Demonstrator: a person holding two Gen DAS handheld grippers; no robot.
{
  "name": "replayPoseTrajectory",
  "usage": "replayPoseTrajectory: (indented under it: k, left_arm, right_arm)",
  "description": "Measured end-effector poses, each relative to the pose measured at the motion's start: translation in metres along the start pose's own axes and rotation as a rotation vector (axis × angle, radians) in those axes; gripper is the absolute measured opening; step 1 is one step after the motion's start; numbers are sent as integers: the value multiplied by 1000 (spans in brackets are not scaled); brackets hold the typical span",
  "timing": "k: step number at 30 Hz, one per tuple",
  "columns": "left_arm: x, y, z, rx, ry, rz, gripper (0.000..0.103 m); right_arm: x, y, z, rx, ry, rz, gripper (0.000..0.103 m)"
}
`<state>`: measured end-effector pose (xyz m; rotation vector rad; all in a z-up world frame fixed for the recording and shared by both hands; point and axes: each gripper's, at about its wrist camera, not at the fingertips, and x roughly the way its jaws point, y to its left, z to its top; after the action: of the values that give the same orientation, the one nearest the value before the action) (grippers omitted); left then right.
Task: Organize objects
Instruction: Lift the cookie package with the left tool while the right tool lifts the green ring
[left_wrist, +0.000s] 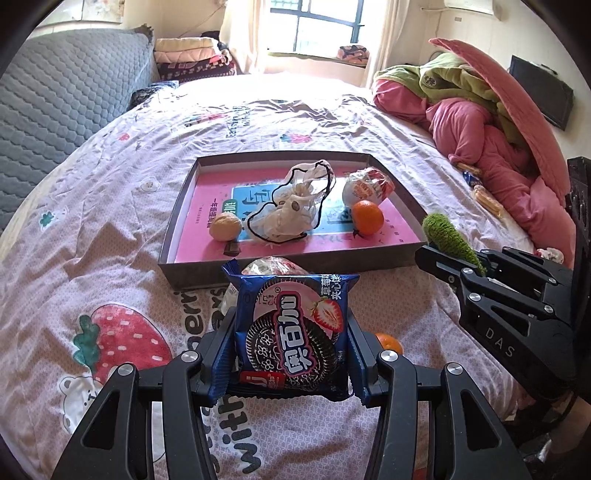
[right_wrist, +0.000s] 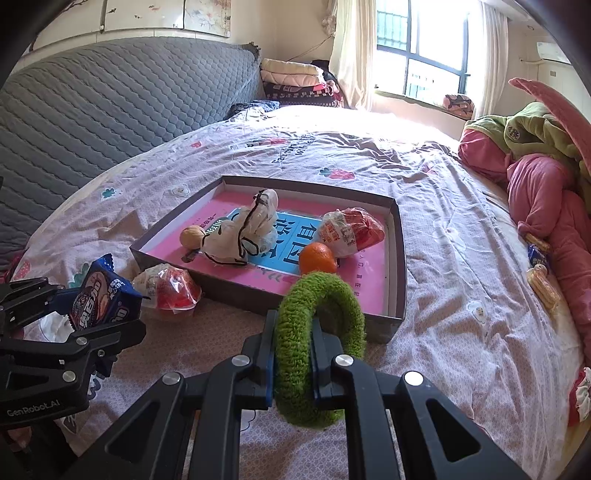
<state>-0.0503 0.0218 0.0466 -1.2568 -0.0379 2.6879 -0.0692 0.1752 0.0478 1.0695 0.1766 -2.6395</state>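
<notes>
One tray, two oranges, one biscuit packet, one green ring

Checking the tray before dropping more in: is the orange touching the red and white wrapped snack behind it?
Cannot tell. In both wrist views the orange overlaps the wrapped snack, so neither shows contact or a gap.

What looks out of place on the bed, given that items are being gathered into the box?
Snack packets lie far right against the pink bedding, well apart from the box. A red-lidded cup and an orange also sit outside it.
</notes>
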Motion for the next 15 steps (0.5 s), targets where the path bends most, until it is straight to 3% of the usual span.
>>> replayPoseTrajectory:
  k: [15]
  left_arm:
    - [-2,3,28,-46,-56,35,53]
  right_arm:
    - [-15,12,23,16,-71,30,14]
